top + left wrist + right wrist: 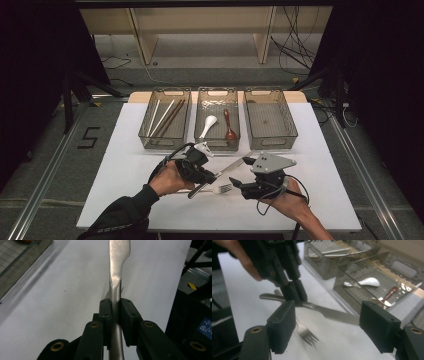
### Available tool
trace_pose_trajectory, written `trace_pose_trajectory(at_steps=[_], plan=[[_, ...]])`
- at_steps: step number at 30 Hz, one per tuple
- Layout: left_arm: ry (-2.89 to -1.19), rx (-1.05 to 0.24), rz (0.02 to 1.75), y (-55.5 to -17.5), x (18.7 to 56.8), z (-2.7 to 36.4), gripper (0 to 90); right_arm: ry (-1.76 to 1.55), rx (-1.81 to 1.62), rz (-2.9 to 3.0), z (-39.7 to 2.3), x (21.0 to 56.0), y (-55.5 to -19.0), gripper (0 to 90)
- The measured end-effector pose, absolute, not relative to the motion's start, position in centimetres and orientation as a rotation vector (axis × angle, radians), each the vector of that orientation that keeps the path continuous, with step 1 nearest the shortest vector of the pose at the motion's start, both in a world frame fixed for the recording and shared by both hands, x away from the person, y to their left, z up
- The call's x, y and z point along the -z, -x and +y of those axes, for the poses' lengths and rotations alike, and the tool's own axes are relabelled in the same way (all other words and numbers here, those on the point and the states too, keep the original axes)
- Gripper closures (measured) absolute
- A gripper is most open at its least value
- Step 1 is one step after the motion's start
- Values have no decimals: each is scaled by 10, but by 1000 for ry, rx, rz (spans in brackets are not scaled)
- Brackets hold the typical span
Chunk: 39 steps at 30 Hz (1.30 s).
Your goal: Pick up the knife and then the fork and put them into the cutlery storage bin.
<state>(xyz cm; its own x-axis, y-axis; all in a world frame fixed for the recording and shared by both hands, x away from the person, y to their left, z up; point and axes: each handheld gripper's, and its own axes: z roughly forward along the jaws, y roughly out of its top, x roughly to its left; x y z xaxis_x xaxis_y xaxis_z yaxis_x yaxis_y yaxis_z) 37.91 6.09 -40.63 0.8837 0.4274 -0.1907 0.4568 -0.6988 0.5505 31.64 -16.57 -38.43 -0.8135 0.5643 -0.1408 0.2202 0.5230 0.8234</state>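
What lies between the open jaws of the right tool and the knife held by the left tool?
A fork lies on the white table, seen in the right gripper view.

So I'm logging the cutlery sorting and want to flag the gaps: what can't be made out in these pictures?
- Knife: in the left gripper view its tip is cut off by the top edge and its handle end by the bottom edge.
- Fork: in the right gripper view its handle is hidden behind the right gripper; the tines are blurred.
- Fork, high view: the handle runs under the left gripper.
- Right-hand tray: whether anything lies inside is too small to tell.
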Motion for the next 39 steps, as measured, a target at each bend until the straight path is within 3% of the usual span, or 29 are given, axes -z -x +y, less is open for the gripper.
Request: trace_pose_trajectory(at_steps=[12,25,39], plan=[[-2511,103,536,-369,404,52,792,-313,-909,2474,-134,402,-311,358],[-2567,162,470,-364,405,45,792,-116,-724,2528,-123,413,-308,553],[-2590,228,444,-363,407,44,792,14,-614,2550,-118,422,-304,701]])
